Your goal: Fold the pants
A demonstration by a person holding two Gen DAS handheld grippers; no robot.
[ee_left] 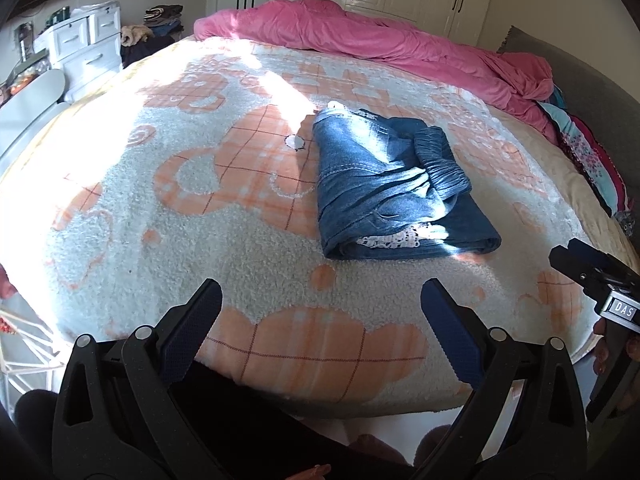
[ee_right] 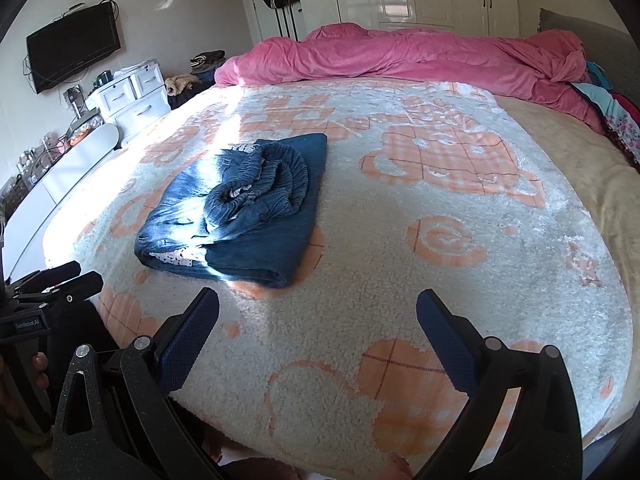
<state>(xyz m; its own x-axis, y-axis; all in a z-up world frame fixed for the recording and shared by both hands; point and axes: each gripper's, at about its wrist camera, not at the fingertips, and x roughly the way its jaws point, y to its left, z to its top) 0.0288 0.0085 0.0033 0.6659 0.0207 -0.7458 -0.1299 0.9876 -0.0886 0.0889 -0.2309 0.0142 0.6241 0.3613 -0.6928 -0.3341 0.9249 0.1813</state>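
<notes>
Across the bed [ee_left: 120, 184], under its fleecy cream-and-orange blanket [ee_right: 400, 264], we are looking at a pink duvet [ee_left: 360, 36] bunched along the far side. Nearer us the pants [ee_left: 384, 184] are lying as a folded denim bundle, elastic waistband uppermost; they are looking soft and fairly heavy, best taken by the thick folded edge. We are holding the left tool [ee_left: 322, 334] and right tool [ee_right: 318, 338] wide open and empty. Lettering on the tool bodies is reading "DAS" and "GenRobot.AI".
</notes>
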